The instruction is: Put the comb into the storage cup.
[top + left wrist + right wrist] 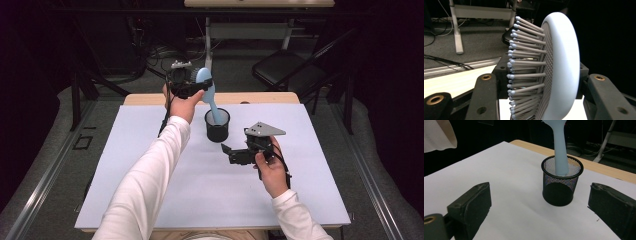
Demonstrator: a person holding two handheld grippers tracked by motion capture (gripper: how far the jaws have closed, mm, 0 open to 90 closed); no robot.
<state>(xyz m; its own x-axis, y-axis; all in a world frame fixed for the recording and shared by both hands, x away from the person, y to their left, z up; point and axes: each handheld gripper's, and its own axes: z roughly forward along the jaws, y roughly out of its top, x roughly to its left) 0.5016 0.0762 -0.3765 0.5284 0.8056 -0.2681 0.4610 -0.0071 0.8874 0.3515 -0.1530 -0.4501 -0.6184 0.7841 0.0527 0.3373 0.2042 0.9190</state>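
I can read no text, label, brand, number or sign anywhere here.

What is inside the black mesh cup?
The handle of the blue hairbrush stands in the mesh cup, its head clamped by the left gripper. The handle's lower end and the cup's bottom are hidden behind the mesh.

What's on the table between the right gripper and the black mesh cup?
Nothing: bare white table separates the right gripper from the black mesh cup, seen in the right gripper view.
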